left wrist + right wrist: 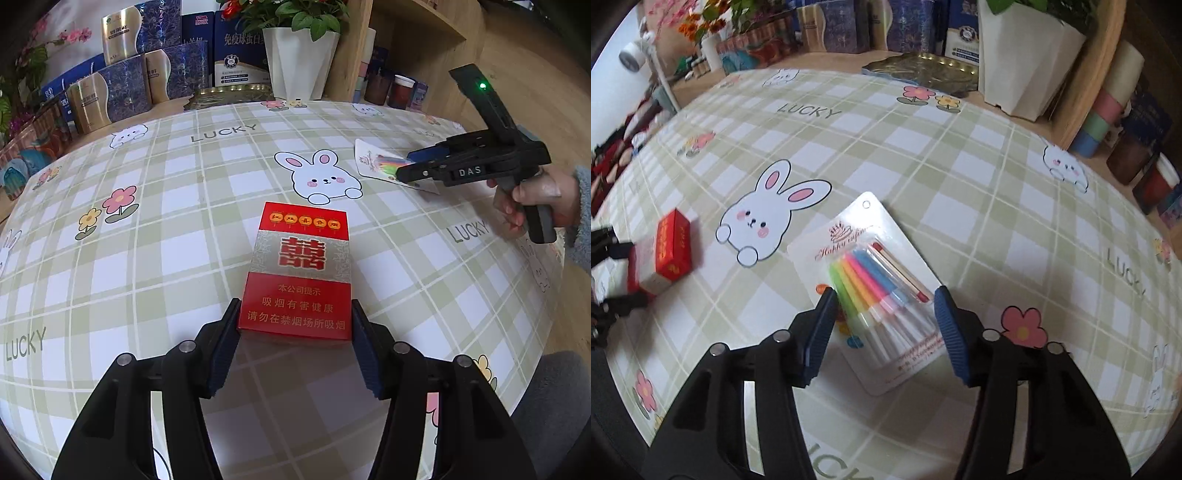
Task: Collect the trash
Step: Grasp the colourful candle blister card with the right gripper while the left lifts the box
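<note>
The surface (177, 192) wears a checked cloth with rabbits. The left claw (295, 325) pinches the red cigarette box (301, 273) between its pads. The right claw (884, 306) stands spread around the candle pack (871, 280), seemingly not touching it.

Each gripper (884, 314) is black plastic with ribbed blue pads (951, 332) and silver pivot pins. The right unit (400, 168) carries white "DAS" lettering, a green indicator light, and a fuzzy grey-blue sleeve (581, 218).
</note>
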A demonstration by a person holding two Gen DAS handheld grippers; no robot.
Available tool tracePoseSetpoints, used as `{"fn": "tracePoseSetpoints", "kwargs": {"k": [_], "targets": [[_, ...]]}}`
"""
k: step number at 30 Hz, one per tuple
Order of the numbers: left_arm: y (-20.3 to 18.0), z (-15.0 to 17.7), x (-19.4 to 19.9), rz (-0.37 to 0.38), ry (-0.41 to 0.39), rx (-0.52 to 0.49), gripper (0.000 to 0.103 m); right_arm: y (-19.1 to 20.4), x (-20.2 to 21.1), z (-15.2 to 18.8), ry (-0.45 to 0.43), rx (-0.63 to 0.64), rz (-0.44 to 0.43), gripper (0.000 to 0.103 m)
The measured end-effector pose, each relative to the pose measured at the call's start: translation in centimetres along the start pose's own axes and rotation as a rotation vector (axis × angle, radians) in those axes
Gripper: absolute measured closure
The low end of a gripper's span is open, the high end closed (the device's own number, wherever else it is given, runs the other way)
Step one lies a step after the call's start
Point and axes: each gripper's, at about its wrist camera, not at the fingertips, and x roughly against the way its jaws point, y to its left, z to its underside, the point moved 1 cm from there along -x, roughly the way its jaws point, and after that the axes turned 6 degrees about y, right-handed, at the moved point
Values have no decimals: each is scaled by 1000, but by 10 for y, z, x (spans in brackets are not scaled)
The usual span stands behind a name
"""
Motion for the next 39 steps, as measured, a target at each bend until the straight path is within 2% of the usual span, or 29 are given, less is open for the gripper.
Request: {"fn": "tracePoseSetpoints", "kwargs": {"k": [5, 9, 16, 18, 21, 27, 32, 39], "targets": [[-3, -1, -2, -9, -1, -16, 45, 0, -1, 3, -22, -34, 0, 46], [-7, 0, -3, -16, -2, -30, 42, 3, 2, 9, -39, -49, 26, 50], [-2, -1, -3, 6, -15, -9, 42, 16, 12, 28, -66, -93, 71, 52], [-1, -1, -2, -2, -21, 2, 47, 18, 16, 36, -93, -106, 60, 52], [4, -1, -1, 28, -33, 27, 48, 17, 27, 46, -128, -141, 47, 52], [4, -2, -1, 20, -40, 24, 48, 19, 53, 66, -198, -210, -12, 52], [4, -1, 0, 22, -42, 32, 49, 30, 66, 84, -205, -245, -31, 52], [0, 3, 15, -7, -56, 17, 49, 46, 104, 108, -224, -234, -23, 52]]}}
